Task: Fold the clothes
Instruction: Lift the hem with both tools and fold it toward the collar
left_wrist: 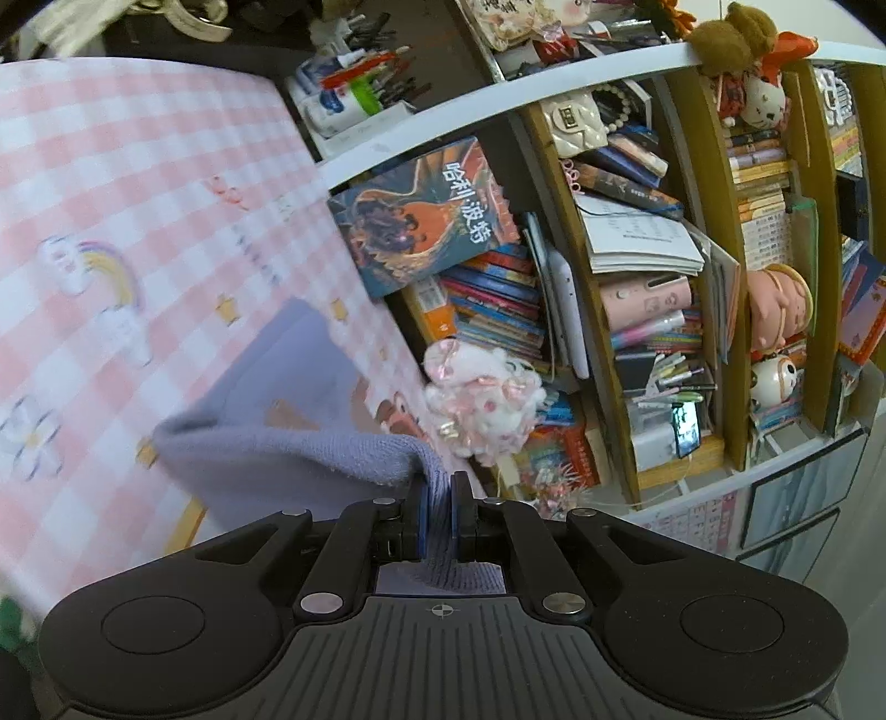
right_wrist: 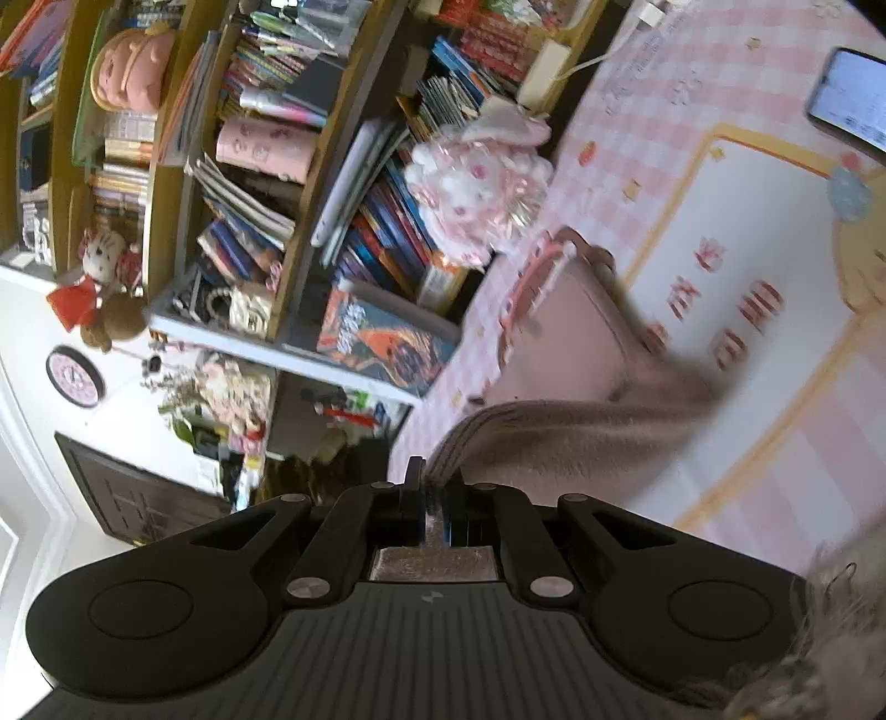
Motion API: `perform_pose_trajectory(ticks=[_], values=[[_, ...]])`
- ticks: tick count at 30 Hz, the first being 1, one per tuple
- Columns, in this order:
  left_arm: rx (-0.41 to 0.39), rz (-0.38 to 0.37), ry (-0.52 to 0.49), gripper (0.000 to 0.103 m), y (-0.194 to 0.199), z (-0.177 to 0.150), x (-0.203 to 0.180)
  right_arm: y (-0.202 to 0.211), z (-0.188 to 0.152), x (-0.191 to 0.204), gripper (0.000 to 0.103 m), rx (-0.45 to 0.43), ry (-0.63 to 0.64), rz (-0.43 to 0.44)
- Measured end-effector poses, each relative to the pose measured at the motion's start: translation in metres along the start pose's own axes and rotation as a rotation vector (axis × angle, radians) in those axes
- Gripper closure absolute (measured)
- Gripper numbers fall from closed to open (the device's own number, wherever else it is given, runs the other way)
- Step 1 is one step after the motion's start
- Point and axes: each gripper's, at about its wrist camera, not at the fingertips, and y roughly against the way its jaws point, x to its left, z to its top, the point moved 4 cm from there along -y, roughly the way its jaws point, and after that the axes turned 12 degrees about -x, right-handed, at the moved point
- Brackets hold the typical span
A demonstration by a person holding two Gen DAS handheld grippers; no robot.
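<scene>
Left wrist view: the left tongs (left_wrist: 441, 490) are closed tight on a bunched edge of a knit garment (left_wrist: 288, 443), which looks lavender here. The fabric runs up between the blue pads and lifts away to the left, raised off the counter (left_wrist: 138, 183), while its far part still lies on the pink-and-white checked cloth with a rainbow print. Just past the fabric, at the counter's edge, sits a fluffy pink-and-white plush toy (left_wrist: 484, 401). Behind it stands a crowded bookshelf (left_wrist: 653, 266) with stacked books, and a brown teddy bear (left_wrist: 731, 36) rests on its white top board.

Right wrist view: the right tongs (right_wrist: 436, 490) are likewise clamped shut on a gathered edge of the same garment, which looks pinkish-beige in this camera and stretches away to the right over the counter, blurred. A pink trimmed part of the clothing lies flat farther on. A phone (right_wrist: 850, 102) with a lit screen lies on the counter near the upper right edge.
</scene>
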Motion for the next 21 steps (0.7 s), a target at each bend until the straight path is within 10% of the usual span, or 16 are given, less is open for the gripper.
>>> perform_pose_trajectory(ticks=[21], values=[[0.173, 0.13, -0.006, 0.097, -0.157, 0.048, 0.053, -0.175, 0.051, -0.032, 0.098, -0.051, 0.05, -0.235]])
